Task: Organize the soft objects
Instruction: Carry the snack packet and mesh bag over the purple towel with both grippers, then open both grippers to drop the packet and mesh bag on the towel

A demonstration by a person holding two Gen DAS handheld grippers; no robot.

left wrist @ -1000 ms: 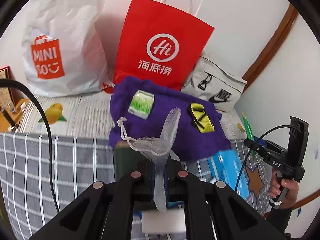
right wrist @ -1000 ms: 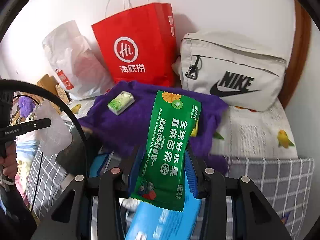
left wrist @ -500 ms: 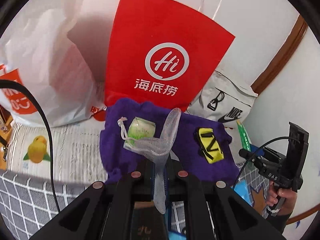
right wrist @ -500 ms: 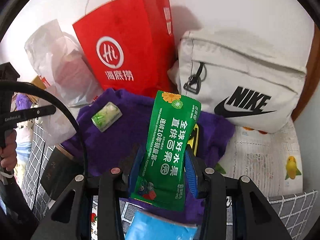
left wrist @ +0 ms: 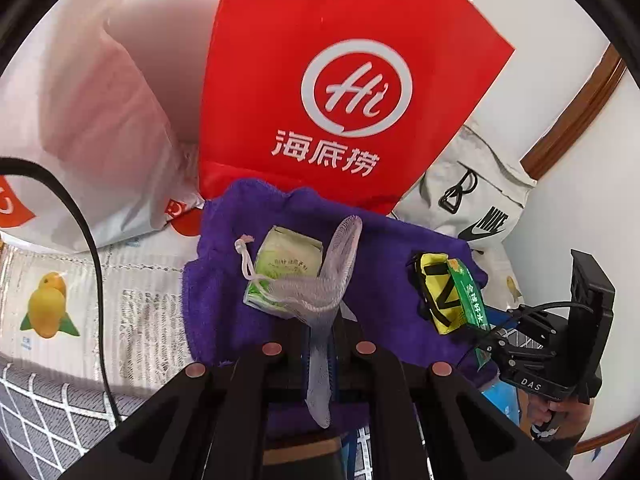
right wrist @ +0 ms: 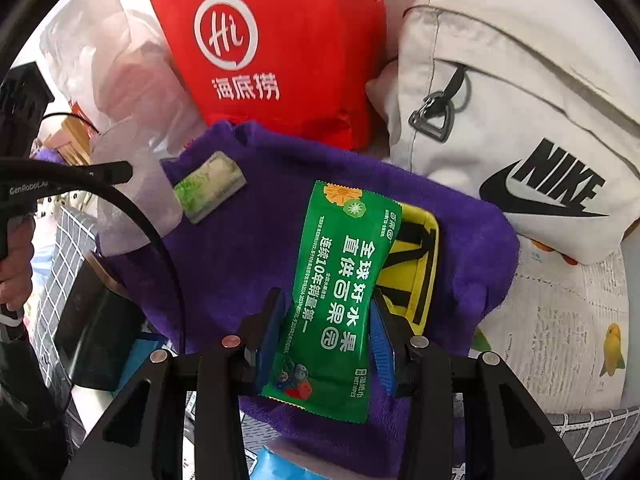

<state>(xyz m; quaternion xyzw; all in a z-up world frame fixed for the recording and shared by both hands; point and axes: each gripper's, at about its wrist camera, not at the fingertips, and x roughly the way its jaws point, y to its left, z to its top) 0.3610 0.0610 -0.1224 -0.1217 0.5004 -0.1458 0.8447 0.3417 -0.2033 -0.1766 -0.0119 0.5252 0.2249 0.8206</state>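
Note:
A purple towel (left wrist: pixel 224 312) (right wrist: pixel 256 264) lies spread on the bed. On it rest a pale green tissue pack (left wrist: pixel 288 268) (right wrist: pixel 210 186) and a yellow pouch with black straps (left wrist: pixel 438 300) (right wrist: pixel 416 272). My left gripper (left wrist: pixel 320 344) is shut on a white mesh drawstring bag (left wrist: pixel 320 288), which hangs over the tissue pack. My right gripper (right wrist: pixel 324 340) is shut on a green wet-wipes packet (right wrist: pixel 340 292) (left wrist: pixel 468 296), held just above the yellow pouch. In the left wrist view the right gripper (left wrist: pixel 504 344) shows at the right edge, with a hand below it.
Behind the towel stand a red paper bag (left wrist: pixel 340 92) (right wrist: pixel 276 48), a white plastic bag (left wrist: pixel 88 140) and a beige Nike bag (right wrist: pixel 520 120) (left wrist: pixel 472 204). A fruit-print sheet (left wrist: pixel 100 300) and a grey checked cover (left wrist: pixel 48 408) surround the towel. A blue pack (right wrist: pixel 280 464) lies near the front.
Both grippers have moved forward and down toward the purple towel. The mesh bag now hangs over the tissue pack, and the green packet now sits above the yellow pouch.

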